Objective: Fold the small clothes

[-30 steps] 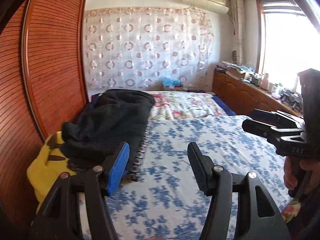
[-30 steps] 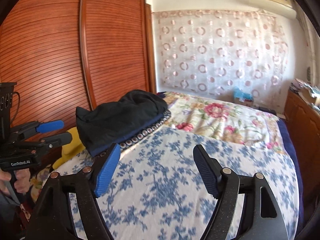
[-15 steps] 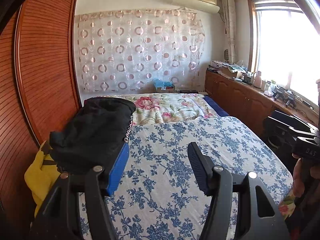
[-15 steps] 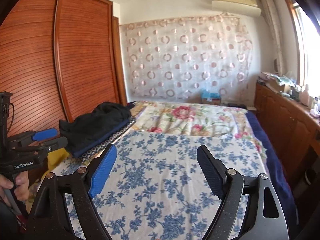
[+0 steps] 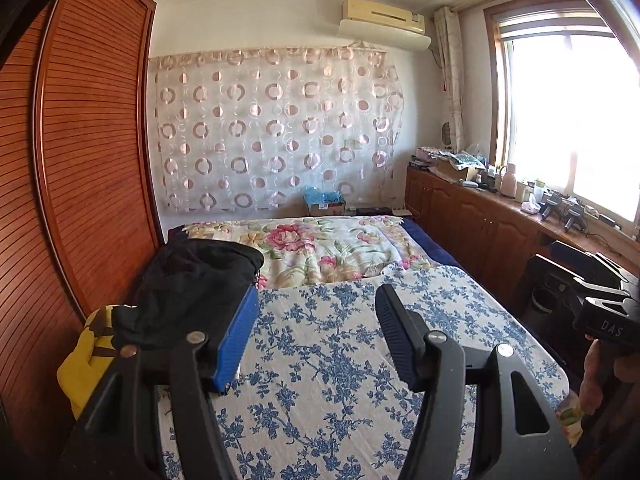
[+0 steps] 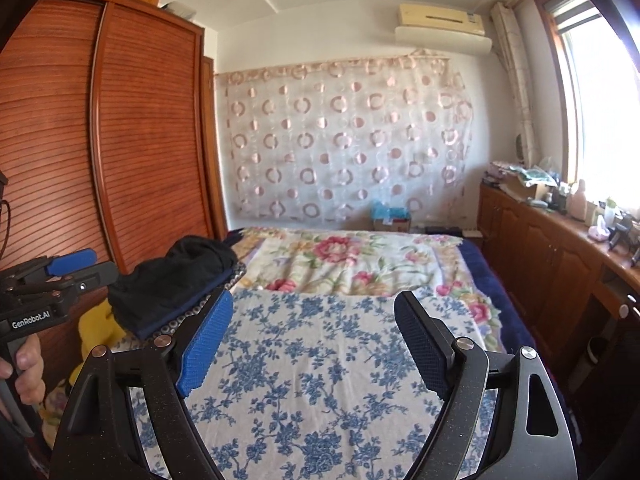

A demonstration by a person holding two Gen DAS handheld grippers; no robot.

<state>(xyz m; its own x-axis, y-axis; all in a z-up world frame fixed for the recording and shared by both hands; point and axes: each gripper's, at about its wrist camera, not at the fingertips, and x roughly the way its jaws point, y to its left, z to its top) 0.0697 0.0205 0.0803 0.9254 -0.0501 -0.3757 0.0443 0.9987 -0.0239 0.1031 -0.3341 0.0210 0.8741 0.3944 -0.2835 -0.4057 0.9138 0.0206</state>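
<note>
Clothes pile: black garment [image 5: 192, 288] lies bunched at the left edge of the bed, left of centre in both views, just beside the wooden wardrobe doors [image 5: 92, 168].
Long axis: the dark heap runs from the lower left toward the far middle of the frame, along the bed's length; its near end drops over a yellow item [image 5: 80, 376], its far end rises in a rounded hump.
Under it: a dark blue layer [image 6: 176, 316] shows beneath the black one in the right wrist view; whether it is a separate garment I cannot tell.
Left gripper [image 5: 312, 344]: jaws spread, nothing between them, held above the blue floral sheet [image 5: 320, 380]; its blue pad overlaps the garment's edge in the picture, contact unclear.
Right gripper [image 6: 310, 344]: jaws spread wide, nothing between the pads, over the same sheet.
Hands: fingers [image 6: 24, 368] wrap the left gripper's handle at the left edge of the right wrist view.
Bed beyond: pink flowered quilt [image 5: 320, 248] covers the far half.
Back wall: circle-patterned curtain [image 5: 276, 128], air conditioner [image 5: 384, 20] above.
</note>
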